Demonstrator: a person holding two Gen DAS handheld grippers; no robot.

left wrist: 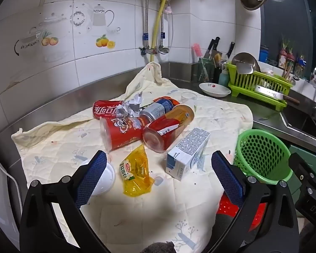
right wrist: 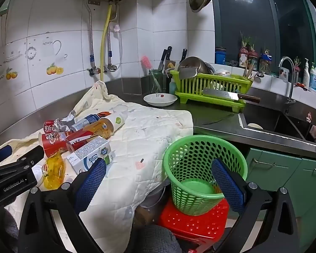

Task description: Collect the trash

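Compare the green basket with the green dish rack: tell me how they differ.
The green basket is round with hole-dotted walls; the green dish rack is rectangular with slatted sides. The basket stands empty on a red stool beside the counter; the rack sits on the counter, loaded with dishes, a cleaver across its front. Both are green plastic.

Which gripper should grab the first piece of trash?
Left. Its open left gripper points at the yellow wrapper and carton. The right gripper, also open, faces the empty green basket.
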